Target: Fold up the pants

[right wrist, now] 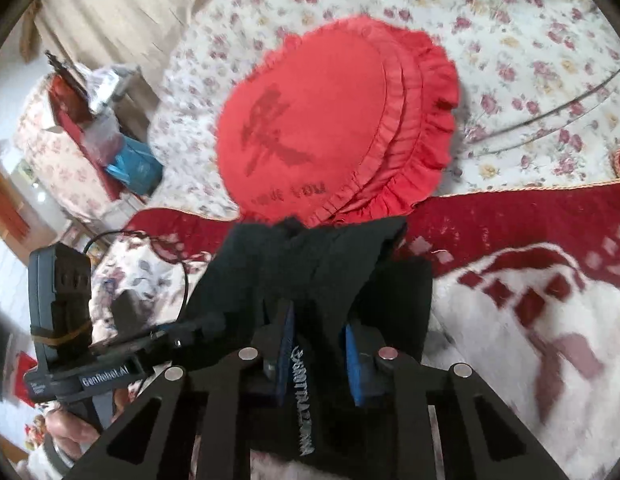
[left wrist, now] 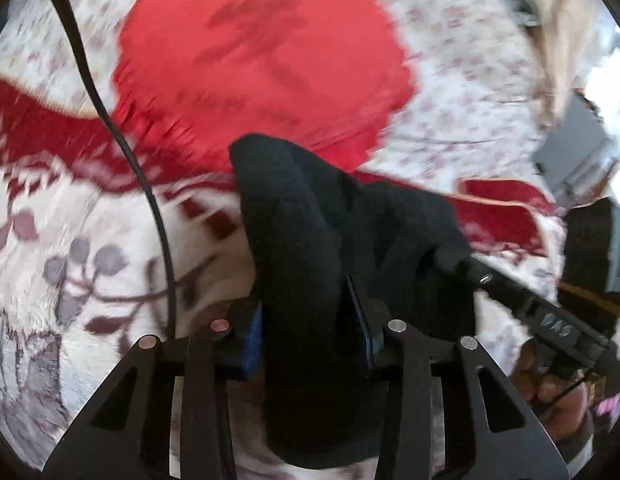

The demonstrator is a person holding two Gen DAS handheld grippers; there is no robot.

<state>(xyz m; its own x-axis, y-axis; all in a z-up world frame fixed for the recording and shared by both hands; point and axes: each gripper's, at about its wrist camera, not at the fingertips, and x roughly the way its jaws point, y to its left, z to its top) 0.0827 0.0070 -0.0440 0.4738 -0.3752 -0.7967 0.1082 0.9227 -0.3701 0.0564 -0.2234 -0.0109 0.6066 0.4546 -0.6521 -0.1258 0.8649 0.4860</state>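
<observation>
Black pants [right wrist: 310, 268] bunched and lifted over the blanket-covered bed [right wrist: 549, 340], near the red blanket border, short of the red cushion [right wrist: 329, 132]. Pinched in left gripper [left wrist: 310, 320] and right gripper [right wrist: 317, 344], blue fingers [right wrist: 355, 364] pressing cloth. Risk: grabbing several layers at once, giving a crooked, lumpy fold; slipping possible too.

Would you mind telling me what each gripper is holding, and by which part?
Both hold the black fabric pants. The left gripper pinches a bunched fold; the right gripper pinches a fold beside the white lettering. Which garment part cannot be told.
</observation>
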